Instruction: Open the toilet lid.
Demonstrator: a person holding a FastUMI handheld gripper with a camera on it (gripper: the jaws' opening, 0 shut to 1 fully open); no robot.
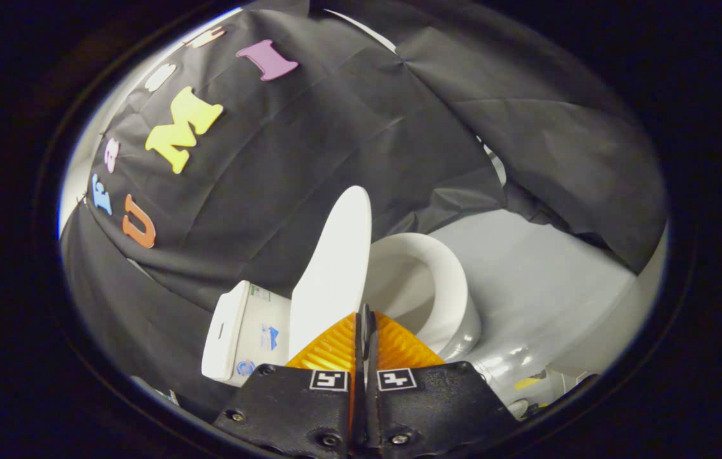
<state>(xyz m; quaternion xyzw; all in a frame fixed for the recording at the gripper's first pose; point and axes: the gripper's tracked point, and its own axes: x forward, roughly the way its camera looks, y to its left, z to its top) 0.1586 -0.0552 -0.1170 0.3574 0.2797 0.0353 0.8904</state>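
You get even, bright light on the toilet lid (335, 255); glare spots beside its bowl (on glossy floor (546, 287)); heavy fisheye bending outward.

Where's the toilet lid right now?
In the gripper view the toilet lid is raised, standing just ahead of the shut gripper, between the tank and the bowl.

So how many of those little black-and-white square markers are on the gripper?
2: one marker on the left finger and one on the right of the hand-held gripper, which is shut, just before the raised toilet lid.
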